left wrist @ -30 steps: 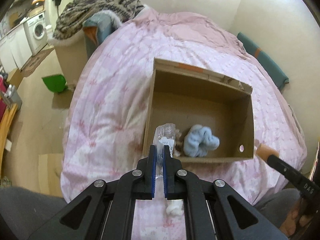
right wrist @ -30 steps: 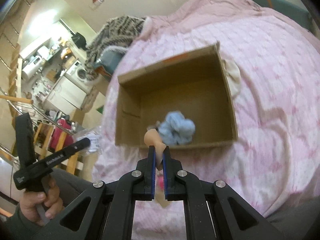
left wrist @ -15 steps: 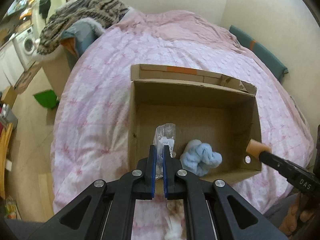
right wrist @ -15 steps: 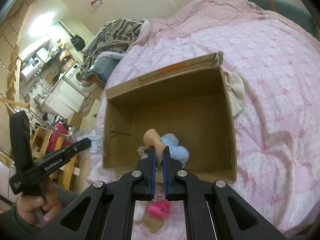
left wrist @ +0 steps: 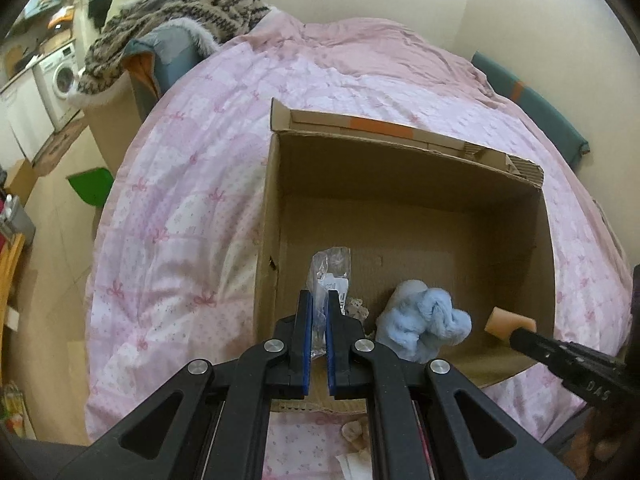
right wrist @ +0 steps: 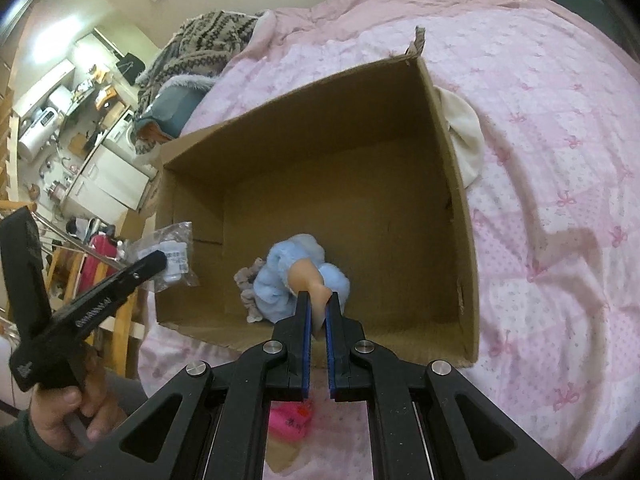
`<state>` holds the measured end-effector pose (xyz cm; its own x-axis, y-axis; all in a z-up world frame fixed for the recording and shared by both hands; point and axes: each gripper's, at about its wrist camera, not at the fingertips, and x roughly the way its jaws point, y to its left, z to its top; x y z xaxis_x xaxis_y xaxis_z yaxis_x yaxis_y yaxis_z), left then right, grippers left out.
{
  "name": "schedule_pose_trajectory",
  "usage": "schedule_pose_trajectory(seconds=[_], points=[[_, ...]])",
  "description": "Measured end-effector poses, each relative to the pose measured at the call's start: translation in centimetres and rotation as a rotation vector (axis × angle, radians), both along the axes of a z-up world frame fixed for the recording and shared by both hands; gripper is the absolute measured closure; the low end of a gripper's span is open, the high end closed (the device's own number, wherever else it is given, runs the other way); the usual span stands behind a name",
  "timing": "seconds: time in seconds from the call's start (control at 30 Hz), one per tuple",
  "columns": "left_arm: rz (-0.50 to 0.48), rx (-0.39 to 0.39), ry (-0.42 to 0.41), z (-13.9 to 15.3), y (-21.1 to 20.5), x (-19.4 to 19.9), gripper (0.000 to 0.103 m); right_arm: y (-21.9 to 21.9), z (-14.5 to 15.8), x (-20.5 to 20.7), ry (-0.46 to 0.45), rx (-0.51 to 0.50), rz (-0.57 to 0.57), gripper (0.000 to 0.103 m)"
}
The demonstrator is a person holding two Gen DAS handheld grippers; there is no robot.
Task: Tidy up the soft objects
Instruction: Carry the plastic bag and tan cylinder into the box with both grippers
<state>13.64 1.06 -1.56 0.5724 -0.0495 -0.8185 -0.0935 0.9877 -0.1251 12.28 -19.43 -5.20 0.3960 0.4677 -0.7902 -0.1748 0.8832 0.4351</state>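
An open cardboard box [left wrist: 276, 208] [right wrist: 464, 216] lies on a pink bed. Inside it are a fluffy light-blue soft thing [left wrist: 424, 322] [right wrist: 280, 276] and a small grey soft piece [right wrist: 246, 280] [left wrist: 356, 308]. My left gripper [left wrist: 319, 300] is shut on a clear plastic packet with a white label [left wrist: 330, 272] [right wrist: 170, 254], held over the box's near left corner. My right gripper [right wrist: 318, 300] is shut on a peach foam piece [right wrist: 308, 278] [left wrist: 508, 322], above the box's near edge by the blue thing.
A pink quilt [left wrist: 180, 200] covers the bed. A cream cloth [right wrist: 466, 136] lies beside the box's right wall. A pink toy [right wrist: 290, 420] and small pale things [left wrist: 354, 432] lie on the quilt below the grippers. A patterned blanket [left wrist: 180, 8] is piled at the bed's far left corner.
Both grippers have moved forward and down toward the box, which looks larger. The packet and the foam piece now hang over the box's inside instead of before its near edge.
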Motion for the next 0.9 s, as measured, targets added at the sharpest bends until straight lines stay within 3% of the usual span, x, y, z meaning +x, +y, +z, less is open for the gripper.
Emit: schedule_pose_trajectory(seconds=[0.9], points=[[-0.053, 0.022, 0.010, -1.0, -1.3, 0.2, 0.097, 0.8, -1.0, 0.4, 0.023, -0.038, 0.019, 0.095]])
